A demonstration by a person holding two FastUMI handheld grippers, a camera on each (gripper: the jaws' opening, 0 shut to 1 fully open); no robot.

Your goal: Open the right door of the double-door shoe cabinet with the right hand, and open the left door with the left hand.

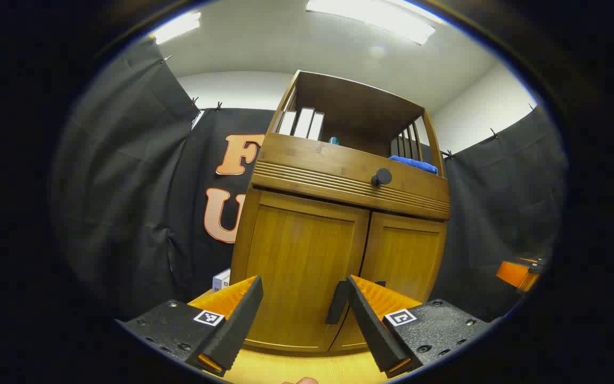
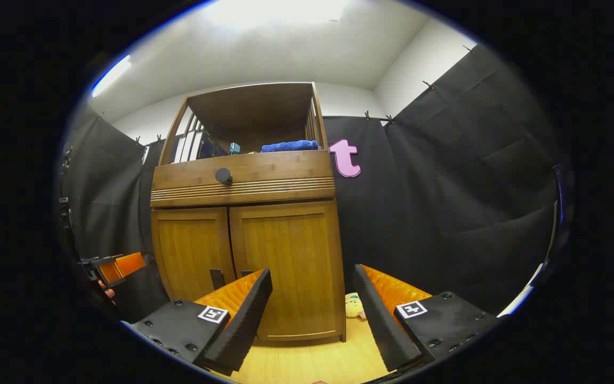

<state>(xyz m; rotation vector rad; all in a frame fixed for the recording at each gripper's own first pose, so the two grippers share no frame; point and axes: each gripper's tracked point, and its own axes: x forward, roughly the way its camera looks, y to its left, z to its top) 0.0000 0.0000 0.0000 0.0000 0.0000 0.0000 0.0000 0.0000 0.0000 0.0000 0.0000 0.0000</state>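
Both grippers sit low over the pale wooden floor [image 1: 285,368], fingers spread wide with nothing between them. Pointing up at the shoe cabinet [image 1: 339,213], the left gripper [image 1: 303,320] frames the left door [image 1: 301,266], while the right gripper [image 2: 312,314] frames the right door [image 2: 291,266]; neither touches the wood. Dark handles [image 1: 336,306] hang by the seam where the two doors meet, and both doors are closed. A small soft toy [image 2: 354,305] lies on the floor at the cabinet's right corner, and a small box [image 1: 221,279] sits by its left side. Higher up, a drawer front carries a round dark knob [image 1: 381,177]. On the open shelf above stand white books [image 1: 301,122], with a small teal item [image 1: 333,140] beside them and a folded blue cloth [image 1: 413,164] at the right end.
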